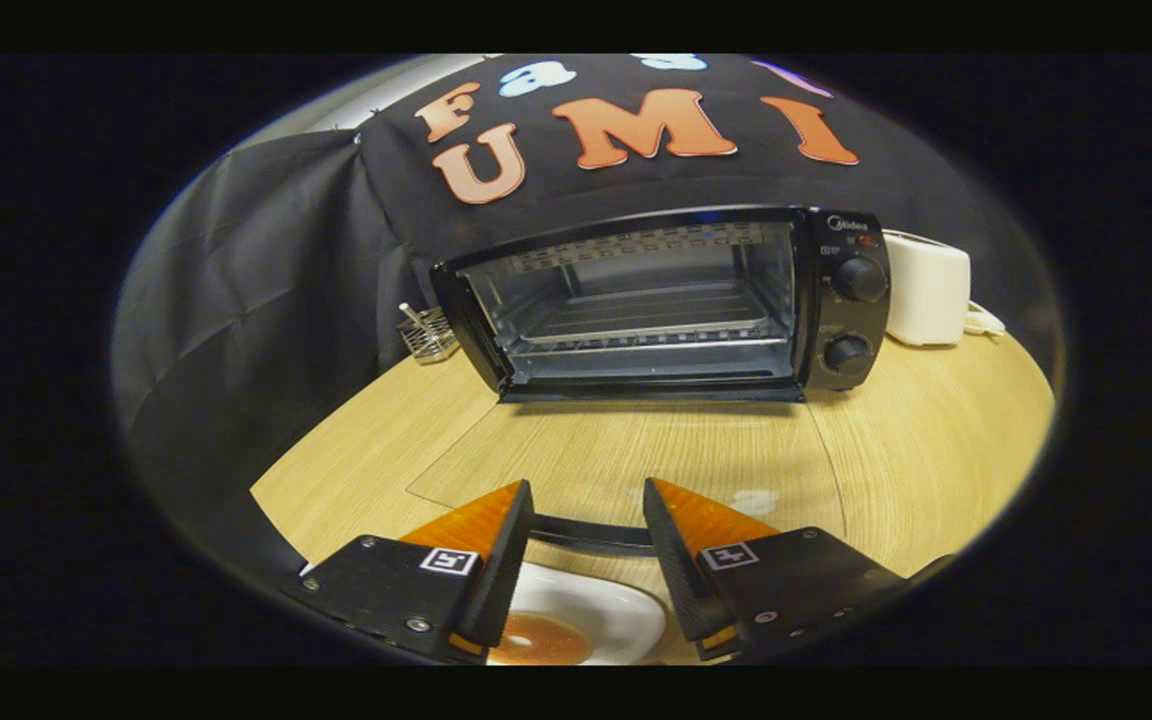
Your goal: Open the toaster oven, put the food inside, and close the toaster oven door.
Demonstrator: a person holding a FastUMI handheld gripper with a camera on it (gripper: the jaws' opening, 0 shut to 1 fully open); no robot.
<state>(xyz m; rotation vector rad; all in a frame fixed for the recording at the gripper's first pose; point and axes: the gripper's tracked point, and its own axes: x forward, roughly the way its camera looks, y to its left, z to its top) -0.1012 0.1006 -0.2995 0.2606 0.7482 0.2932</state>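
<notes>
Gripper [588, 510] fingers sit apart, nothing pinched – a white plate [606, 615] with a round brown food item [541, 640] lies below and between them. Beyond, the toaster oven [661, 305] on the wooden table [936, 450] has its glass door [626, 470] folded flat down, open.

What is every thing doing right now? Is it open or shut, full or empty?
toaster oven: door folded down flat, open; rack inside bare.
door handle: between the gripper fingers, not squeezed.
gripper: open.
plate: holds round brown food, under the gripper.
white toaster: upright beside the oven.
</notes>
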